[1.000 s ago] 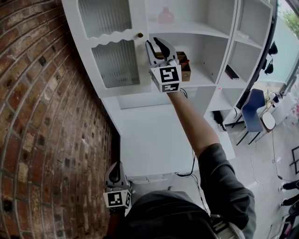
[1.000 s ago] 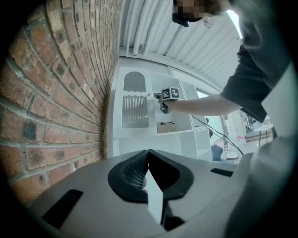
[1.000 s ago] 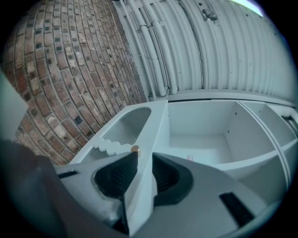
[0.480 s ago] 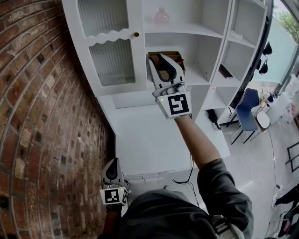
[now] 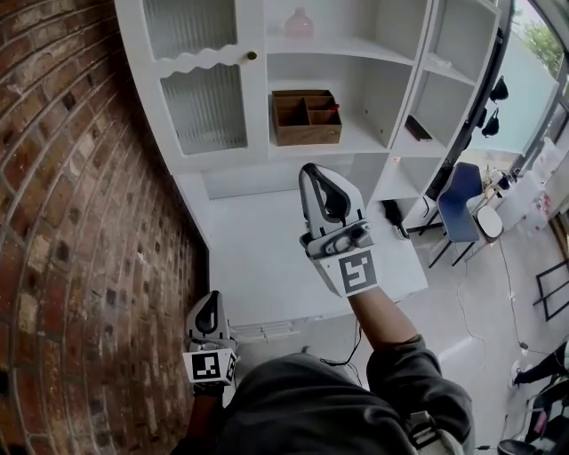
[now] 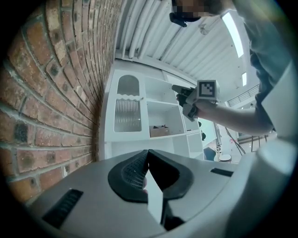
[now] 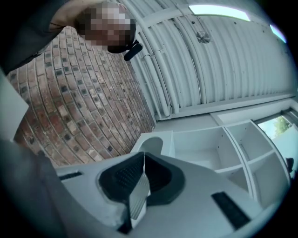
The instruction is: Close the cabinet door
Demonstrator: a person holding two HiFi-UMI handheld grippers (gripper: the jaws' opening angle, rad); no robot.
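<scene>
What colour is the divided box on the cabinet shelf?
Brown wood; the divided box shows best in the head view.

- The brick wall [image 5: 80, 222] is run down the whole left of the frame.
- The cabinet door [image 5: 206, 98] is found upper left, between that wall and the open shelves [image 5: 364, 138].
- A wooden box [image 5: 307, 116] is set on the shelf just right of the door, with a vase [image 5: 299, 22] one shelf up.
- The counter [image 5: 267, 258] is laid out below the shelves, mid-frame.
- A chair [image 5: 458, 209] is parked far right.
- The right gripper [image 5: 310, 171] is held centre frame over the counter, and the left gripper [image 5: 206, 299] is kept lower left.
</scene>
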